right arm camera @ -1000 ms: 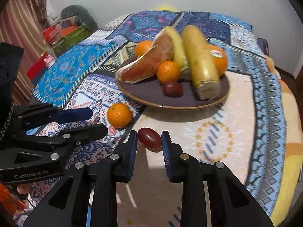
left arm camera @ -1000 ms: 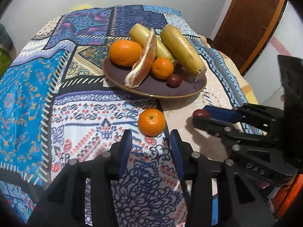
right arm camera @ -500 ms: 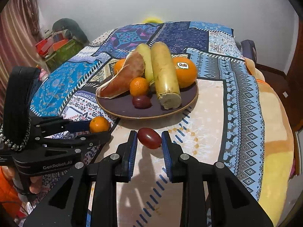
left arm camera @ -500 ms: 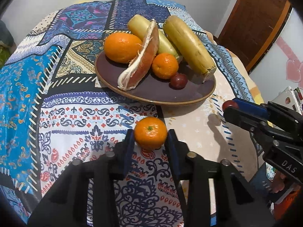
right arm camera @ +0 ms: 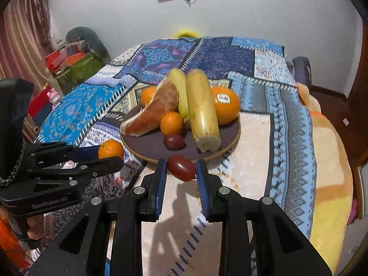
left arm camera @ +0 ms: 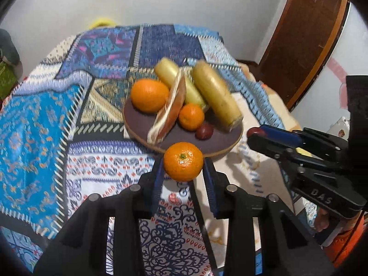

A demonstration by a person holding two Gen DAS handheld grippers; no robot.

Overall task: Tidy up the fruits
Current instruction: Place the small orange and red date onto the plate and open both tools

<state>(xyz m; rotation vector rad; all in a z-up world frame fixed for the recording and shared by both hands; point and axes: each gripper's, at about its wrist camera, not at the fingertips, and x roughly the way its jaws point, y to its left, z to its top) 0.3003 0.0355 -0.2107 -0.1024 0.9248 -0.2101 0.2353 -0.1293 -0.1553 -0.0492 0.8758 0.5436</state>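
Observation:
My left gripper (left arm camera: 183,170) is shut on a small orange (left arm camera: 183,161) and holds it above the bed, just in front of the brown plate (left arm camera: 138,122). My right gripper (right arm camera: 180,171) is shut on a dark red oval fruit (right arm camera: 181,167), also lifted near the plate's (right arm camera: 147,142) front rim. The plate holds a large orange (left arm camera: 149,95), a papaya slice (left arm camera: 171,110), a small orange (left arm camera: 191,116), a red fruit (left arm camera: 204,131) and two long yellow-green fruits (left arm camera: 216,97). The right gripper shows at the right of the left wrist view (left arm camera: 253,135); the left gripper shows at the left of the right wrist view (right arm camera: 112,154).
The plate sits on a bed with a blue patchwork blanket (left arm camera: 39,119). A brown door (left arm camera: 306,36) stands at the back right. Boxes and bags (right arm camera: 73,62) lie on the floor left of the bed. A white wall (right arm camera: 253,7) is behind.
My left gripper closed on the small orange and lifted it off the blanket toward the plate. My right gripper rose with the red fruit and moved toward the plate's front rim.

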